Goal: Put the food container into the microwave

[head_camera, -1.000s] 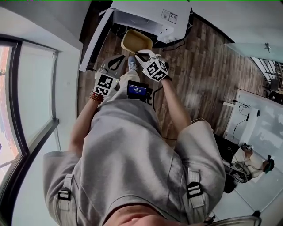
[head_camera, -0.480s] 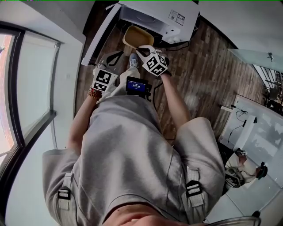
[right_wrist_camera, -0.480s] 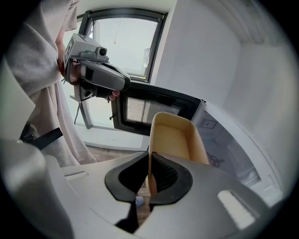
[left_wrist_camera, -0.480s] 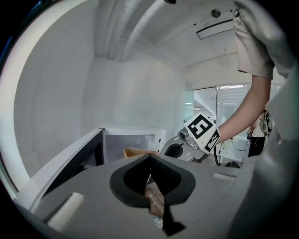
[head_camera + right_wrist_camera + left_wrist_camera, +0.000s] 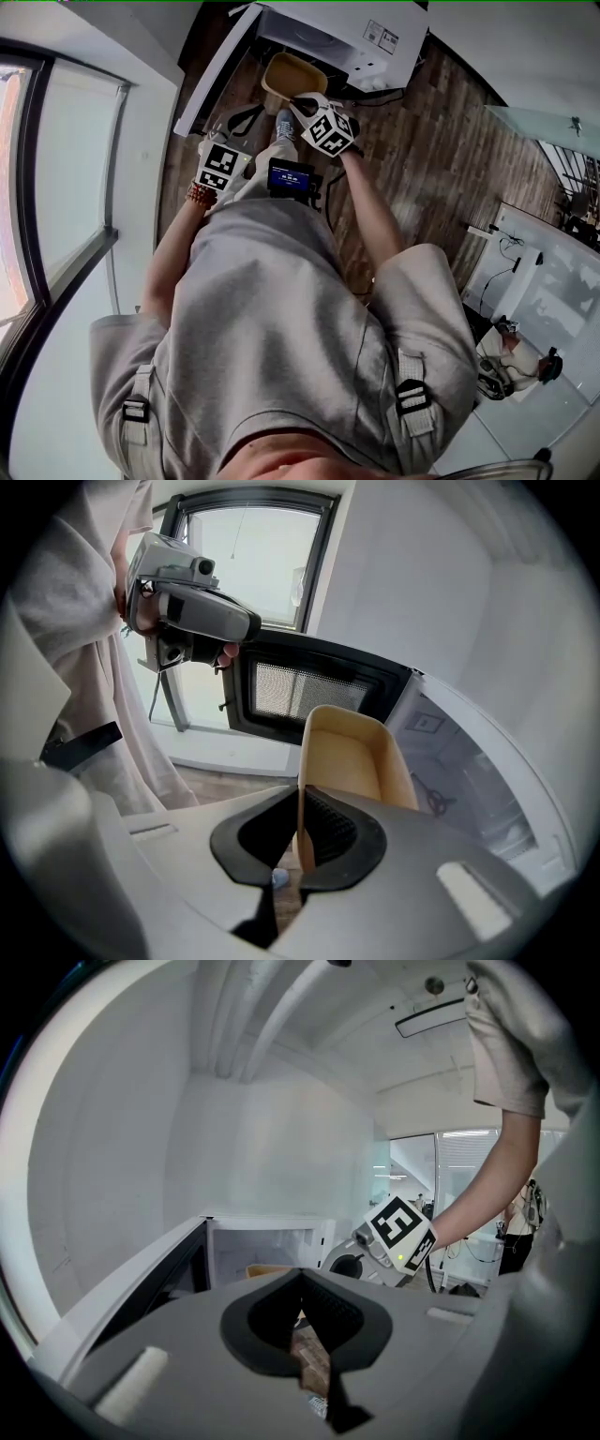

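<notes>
At the mouth of the white box-shaped microwave (image 5: 361,33), whose dark-windowed door (image 5: 214,70) stands swung wide, the tan rectangular plastic food container (image 5: 292,77) sits almost exactly where it was half a second ago, held clear of the wood-plank floor (image 5: 431,122). Only the right gripper view shows the grip: the right gripper (image 5: 302,808) is clamped on the container's thin, smooth near wall. The left gripper view shows the left gripper (image 5: 303,1283) with its ribbed black pads drawn together on nothing.
</notes>
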A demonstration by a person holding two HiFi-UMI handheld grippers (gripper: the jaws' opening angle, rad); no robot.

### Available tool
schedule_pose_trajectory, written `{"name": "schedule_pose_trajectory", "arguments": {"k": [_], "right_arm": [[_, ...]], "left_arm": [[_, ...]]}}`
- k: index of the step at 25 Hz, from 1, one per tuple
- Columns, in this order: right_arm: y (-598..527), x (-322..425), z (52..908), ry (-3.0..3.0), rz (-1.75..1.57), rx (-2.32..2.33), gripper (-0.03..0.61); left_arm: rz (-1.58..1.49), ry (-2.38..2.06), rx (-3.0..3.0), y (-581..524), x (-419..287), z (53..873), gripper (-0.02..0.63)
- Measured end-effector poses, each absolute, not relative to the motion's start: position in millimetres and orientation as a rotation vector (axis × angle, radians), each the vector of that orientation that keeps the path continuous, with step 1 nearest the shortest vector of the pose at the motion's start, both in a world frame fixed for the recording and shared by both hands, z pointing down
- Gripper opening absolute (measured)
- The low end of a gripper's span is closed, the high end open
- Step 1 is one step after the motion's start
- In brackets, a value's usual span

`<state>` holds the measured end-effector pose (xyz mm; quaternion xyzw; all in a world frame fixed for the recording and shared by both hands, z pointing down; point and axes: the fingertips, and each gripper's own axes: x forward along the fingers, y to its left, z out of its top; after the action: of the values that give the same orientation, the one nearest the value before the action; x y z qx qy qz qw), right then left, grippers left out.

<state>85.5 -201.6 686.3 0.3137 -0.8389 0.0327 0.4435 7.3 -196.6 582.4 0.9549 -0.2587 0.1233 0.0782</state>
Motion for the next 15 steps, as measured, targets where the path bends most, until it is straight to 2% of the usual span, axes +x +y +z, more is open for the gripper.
{"name": "schedule_pose_trajectory", "arguments": {"k": [15], "right_arm": [[-219.1, 93.8, 692.1, -2.049, 0.084, 0.773, 0.031]], "left_arm": [[0.379, -0.794, 2.856, -204.2, 4.1, 580.0, -0.003]]}}
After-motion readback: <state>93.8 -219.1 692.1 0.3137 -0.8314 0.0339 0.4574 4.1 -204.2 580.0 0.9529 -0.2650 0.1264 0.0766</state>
